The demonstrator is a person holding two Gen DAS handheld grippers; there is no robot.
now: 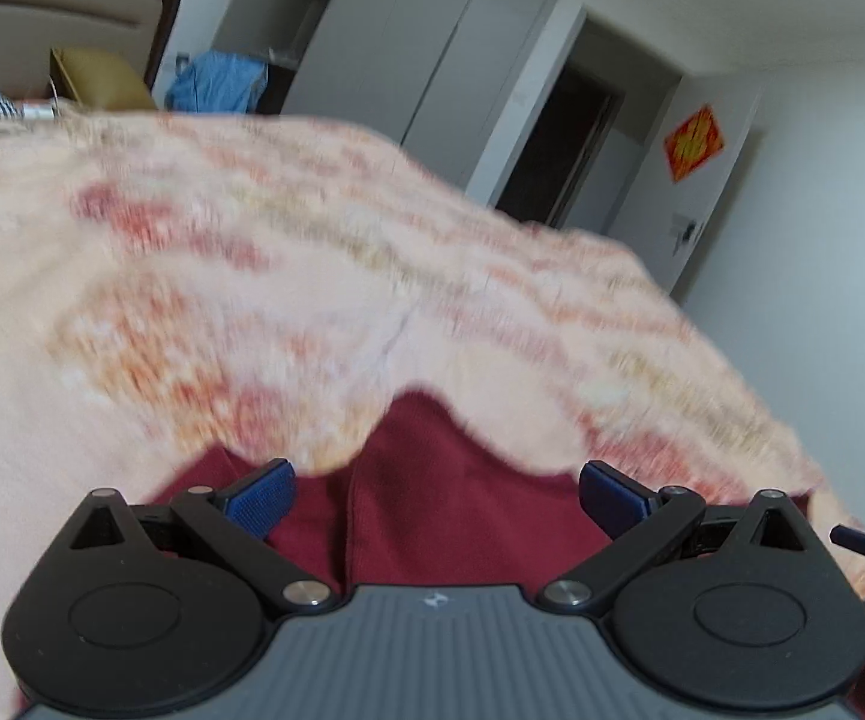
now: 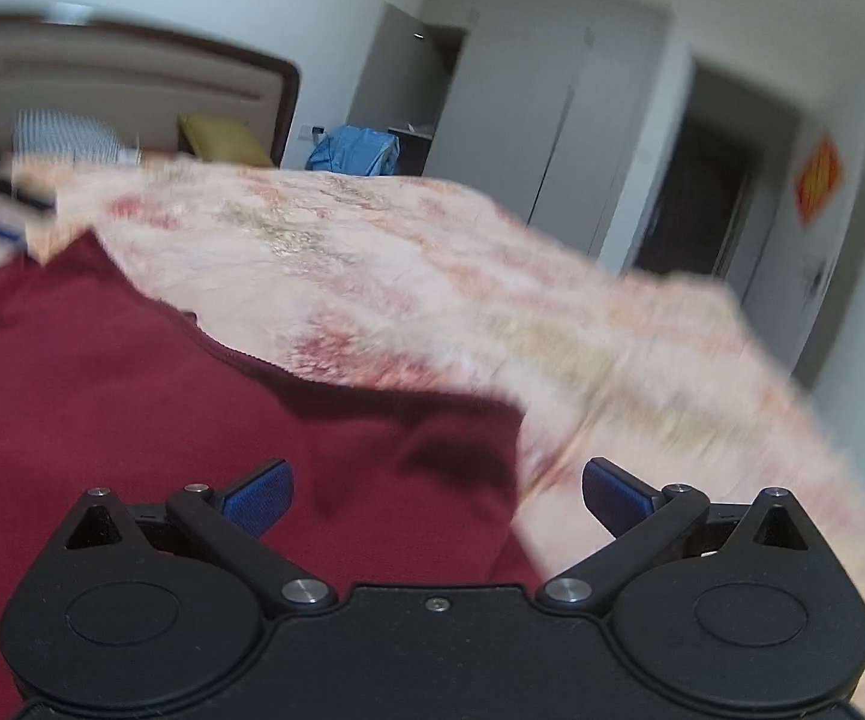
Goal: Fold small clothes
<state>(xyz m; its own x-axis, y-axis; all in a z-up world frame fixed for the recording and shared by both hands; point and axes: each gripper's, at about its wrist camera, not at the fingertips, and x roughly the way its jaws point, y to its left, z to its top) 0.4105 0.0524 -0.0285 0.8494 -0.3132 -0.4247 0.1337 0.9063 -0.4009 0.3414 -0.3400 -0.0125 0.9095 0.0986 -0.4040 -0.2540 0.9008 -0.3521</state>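
Peach floral bedspread (image 1: 252,276) carries the maroon garment (image 2: 132,408). Your 2 tongs, left gripper (image 1: 437,495) and right gripper (image 2: 437,495), both stand spread, empty, over it; its bulk lies left of your right gripper.

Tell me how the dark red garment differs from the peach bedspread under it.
The dark red garment is plain and one colour; the peach bedspread carries a blurred red and tan pattern. The garment covers only a patch, while the bedspread runs across the bed. Both are soft cloth lying on the bed.
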